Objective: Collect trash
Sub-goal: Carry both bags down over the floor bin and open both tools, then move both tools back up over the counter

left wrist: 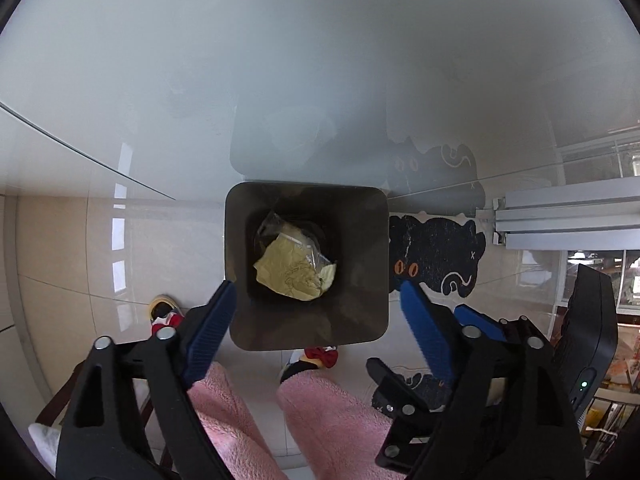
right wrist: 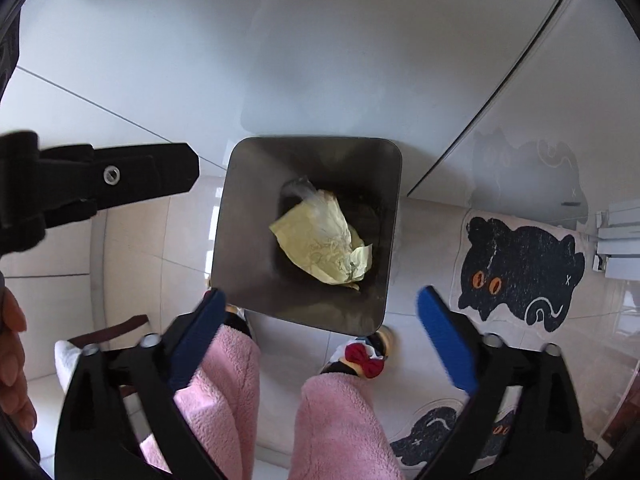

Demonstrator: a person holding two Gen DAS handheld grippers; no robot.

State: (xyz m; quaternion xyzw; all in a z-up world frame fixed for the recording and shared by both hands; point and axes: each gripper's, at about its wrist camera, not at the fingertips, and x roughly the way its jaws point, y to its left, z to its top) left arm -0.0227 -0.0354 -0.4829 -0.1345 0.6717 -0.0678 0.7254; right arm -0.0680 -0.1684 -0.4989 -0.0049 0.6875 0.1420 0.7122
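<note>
Trash here is a crumpled yellow-green paper [left wrist: 294,276] with a clear plastic wrapper [left wrist: 280,226] against it, lying at the bottom of the dark square bin [left wrist: 240,236] directly ahead of and below both tools. Both pieces look light, soft and springy; the film is probably slippery, so a raised paper fold would give the surest pinch. The left hand-held gripper [left wrist: 318,294] and the right hand-held gripper [right wrist: 320,298] hang spread wide above the bin, each holding nothing.
</note>
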